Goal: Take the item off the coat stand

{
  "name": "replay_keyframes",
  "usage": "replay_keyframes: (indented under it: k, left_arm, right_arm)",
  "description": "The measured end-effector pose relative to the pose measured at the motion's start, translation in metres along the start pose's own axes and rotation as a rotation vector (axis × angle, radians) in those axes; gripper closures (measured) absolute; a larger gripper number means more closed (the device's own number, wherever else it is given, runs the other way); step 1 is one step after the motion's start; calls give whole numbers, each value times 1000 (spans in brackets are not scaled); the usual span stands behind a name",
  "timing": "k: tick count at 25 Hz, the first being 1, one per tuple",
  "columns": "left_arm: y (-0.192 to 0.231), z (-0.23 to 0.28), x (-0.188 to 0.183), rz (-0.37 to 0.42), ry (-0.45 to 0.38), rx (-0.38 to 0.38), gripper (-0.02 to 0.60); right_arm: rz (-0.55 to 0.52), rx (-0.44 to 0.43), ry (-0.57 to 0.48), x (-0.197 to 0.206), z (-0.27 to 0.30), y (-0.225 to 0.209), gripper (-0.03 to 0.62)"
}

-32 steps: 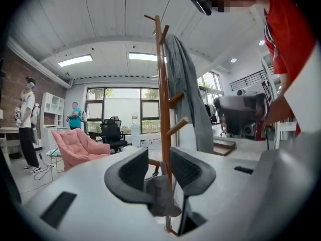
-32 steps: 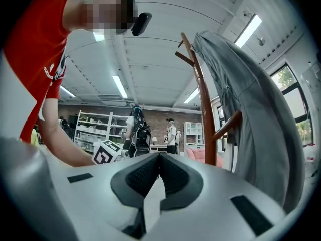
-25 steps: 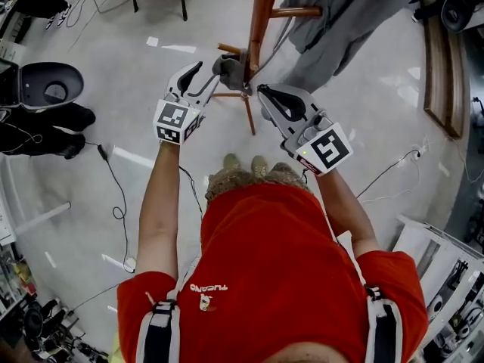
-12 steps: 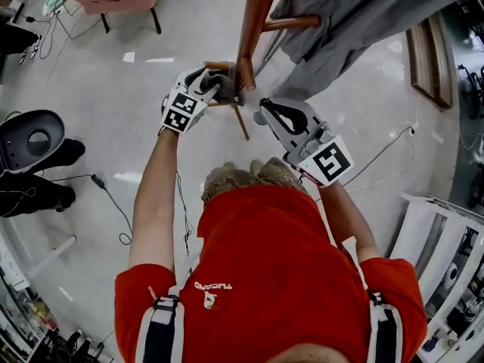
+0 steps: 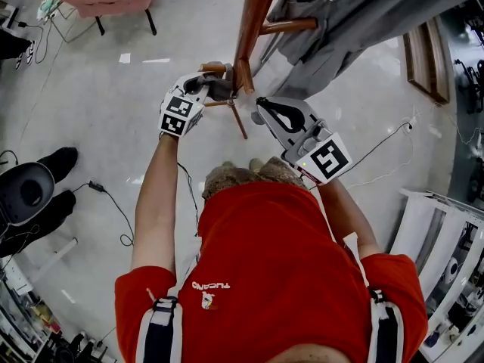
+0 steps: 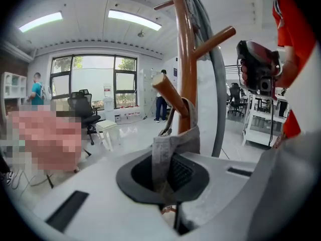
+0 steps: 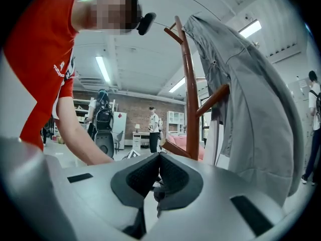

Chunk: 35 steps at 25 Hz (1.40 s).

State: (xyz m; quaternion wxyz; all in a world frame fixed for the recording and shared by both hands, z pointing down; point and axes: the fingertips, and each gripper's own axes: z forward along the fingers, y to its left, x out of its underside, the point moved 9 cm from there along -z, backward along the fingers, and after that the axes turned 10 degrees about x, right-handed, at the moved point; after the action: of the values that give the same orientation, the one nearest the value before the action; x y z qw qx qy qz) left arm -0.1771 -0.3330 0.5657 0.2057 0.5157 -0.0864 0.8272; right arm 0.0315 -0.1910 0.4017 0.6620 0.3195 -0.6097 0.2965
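Left gripper view, jaws: the left gripper (image 6: 163, 173) is closing, and its dark ribbed pads pinch the lower end of a grey fabric strap (image 6: 164, 147) that stands upright between them.
Strap, upper end: looped over a short slanted wooden peg (image 6: 168, 92) of the reddish-brown wooden coat stand (image 6: 184, 59), just beyond the jaw tips.
Right gripper view, jaws: the right gripper (image 7: 159, 170) has its pads pressed together with nothing between them. The coat stand (image 7: 190, 94) rises beyond the tips, apart from them.
Right gripper view only: a long pale-grey garment (image 7: 256, 114) hangs from the top of the stand down its right side. The strap does not show in this view.
Head view, both grippers: the left gripper (image 5: 214, 88) is at the peg (image 5: 214, 68), with the strap a dark-grey patch (image 5: 224, 90) at its tips. The right gripper (image 5: 262, 110) lies just beside the stand (image 5: 253, 13), on the person's right of it. The garment (image 5: 340, 21) spreads to the upper right.
Head view only: the pale glossy floor (image 5: 113, 104) far beneath and the person's red shirt (image 5: 280, 263).
Left gripper view only: a black office chair (image 6: 80, 107) stands before large windows in the background.
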Motion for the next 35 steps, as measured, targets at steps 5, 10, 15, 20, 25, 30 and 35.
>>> replay_keyframes:
  k: [5, 10, 15, 20, 25, 30, 35]
  left_arm:
    - [-2, -25, -16, -25, -44, -74, 569]
    - [-6, -51, -27, -59, -71, -152, 569]
    - [-23, -76, -35, -111, -102, -236, 569]
    - [-54, -104, -48, -127, -150, -316, 569]
    - [-91, -141, -75, -111, -167, -395, 569]
    - [-130, -173, -107, -161, -233, -449, 569]
    - [-164, -193, -139, -170, -299, -458, 569]
  right_arm:
    - [14, -14, -29, -5, -3, 1, 571]
    - [22, -31, -53, -14, -11, 2, 571]
    - [25, -67, -83, -24, -22, 5, 571]
    - [29, -118, -129, -34, -33, 7, 571]
    - [40, -169, -187, -46, -30, 16, 571]
    - [66, -197, -233, -60, -32, 20, 571]
    - [101, -201, -258, -63, -36, 20, 571]
